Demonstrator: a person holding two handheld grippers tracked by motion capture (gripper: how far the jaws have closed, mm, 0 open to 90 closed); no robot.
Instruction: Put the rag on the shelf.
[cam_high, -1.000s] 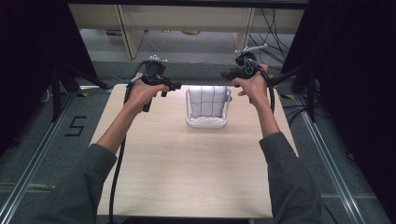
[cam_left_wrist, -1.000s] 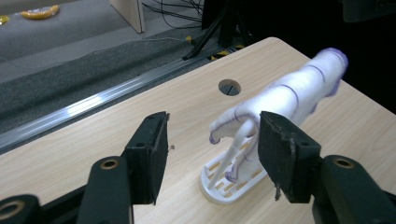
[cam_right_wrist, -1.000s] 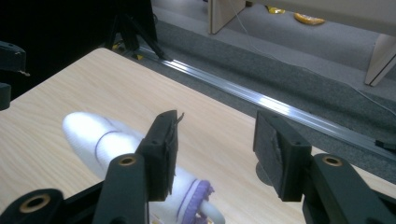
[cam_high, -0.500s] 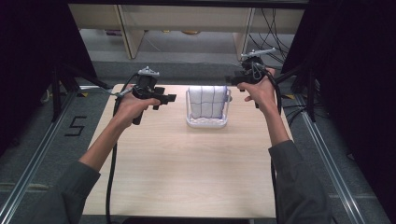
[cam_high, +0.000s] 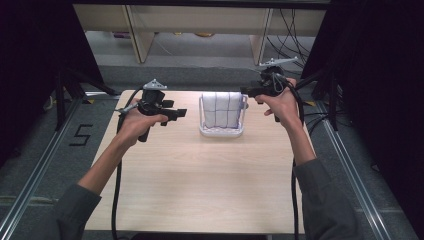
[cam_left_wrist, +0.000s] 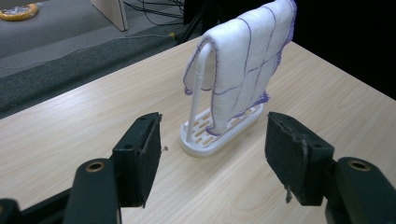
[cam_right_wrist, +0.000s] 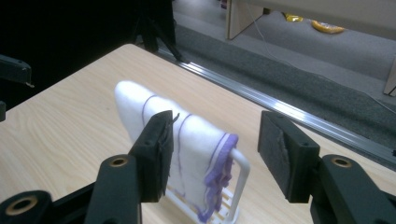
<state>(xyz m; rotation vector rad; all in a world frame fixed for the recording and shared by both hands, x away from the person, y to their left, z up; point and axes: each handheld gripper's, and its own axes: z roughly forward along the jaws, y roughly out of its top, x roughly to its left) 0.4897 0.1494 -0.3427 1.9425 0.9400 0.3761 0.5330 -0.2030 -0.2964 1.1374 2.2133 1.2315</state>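
cloth (cam_high: 223, 109), white with purple lines, hangs folded over the hoop of a white slotted rack (cam_high: 221, 131) that stands near the far edge of the surface (cam_high: 210, 185), about midway between its 2 side edges. left tongs (cam_high: 176, 113) hover just beside the rack toward the left edge, jaws apart and holding nothing. right tongs (cam_high: 245, 91) hover at the rack's other end, jaws apart too, the cloth between them in the right gripper view.

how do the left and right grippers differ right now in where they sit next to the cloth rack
The left gripper hovers over the table, apart from the rack; the right gripper sits higher, close beside the cloth top. The left is aimed across at the rack's end; the right looks down on it. Both are open, empty.
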